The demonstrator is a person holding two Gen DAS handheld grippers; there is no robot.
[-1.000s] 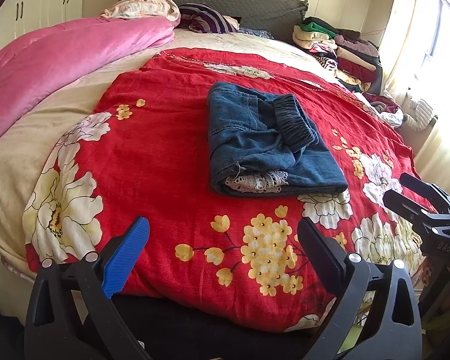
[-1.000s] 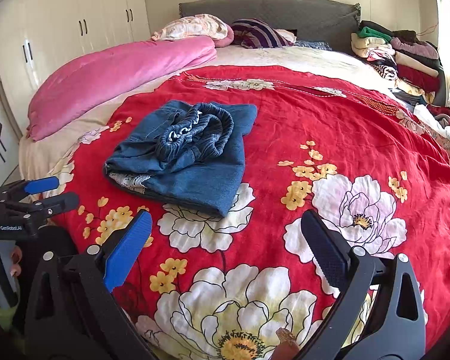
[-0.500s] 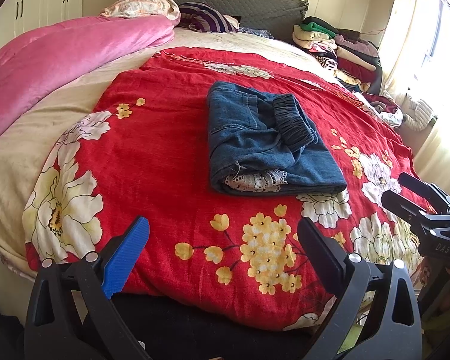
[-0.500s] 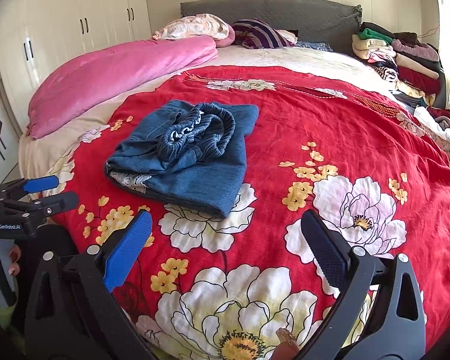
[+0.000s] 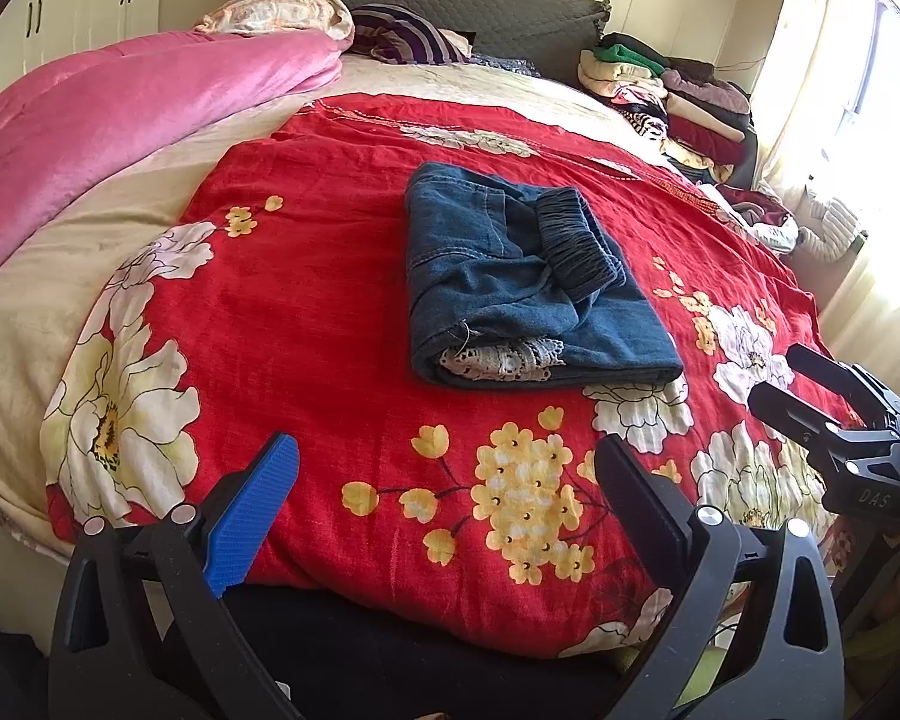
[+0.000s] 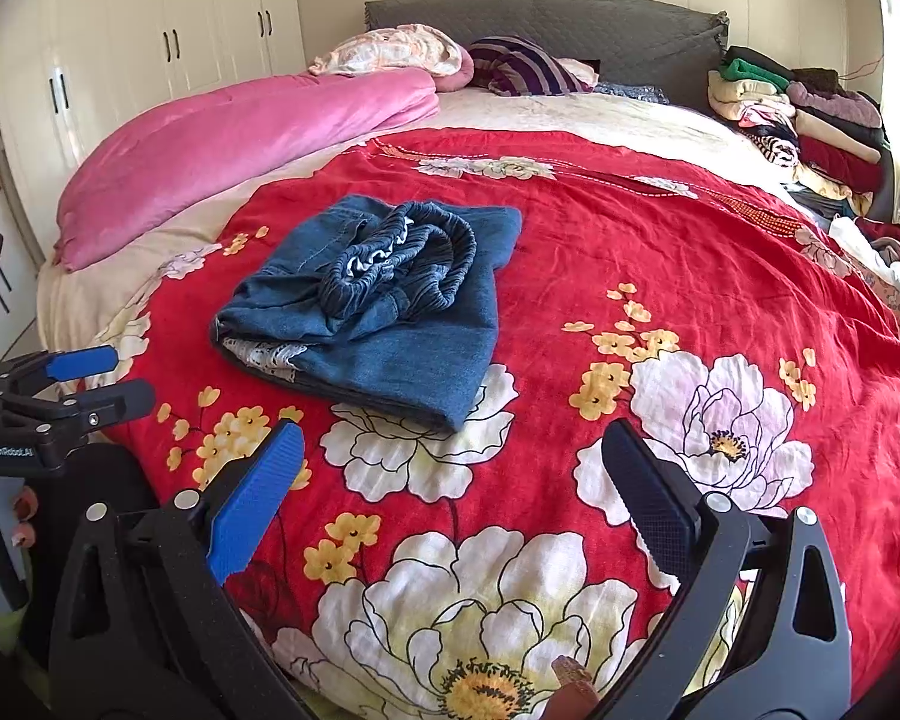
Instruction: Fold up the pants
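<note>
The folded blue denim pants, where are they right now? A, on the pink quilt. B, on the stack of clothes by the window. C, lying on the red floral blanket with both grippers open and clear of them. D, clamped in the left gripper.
C: the folded blue denim pants lie on the red floral blanket, and the left gripper and right gripper are both open and short of them.

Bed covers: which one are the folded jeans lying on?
The red floral blanket holds the folded jeans. The pink quilt lies bunched apart, alongside.

Both my wrist cams sit at the bed's foot edge, facing the headboard (image 5: 426,0). Left looks from pants' (image 5: 528,282) left, right from their right; both share the pants, fairly near.
</note>
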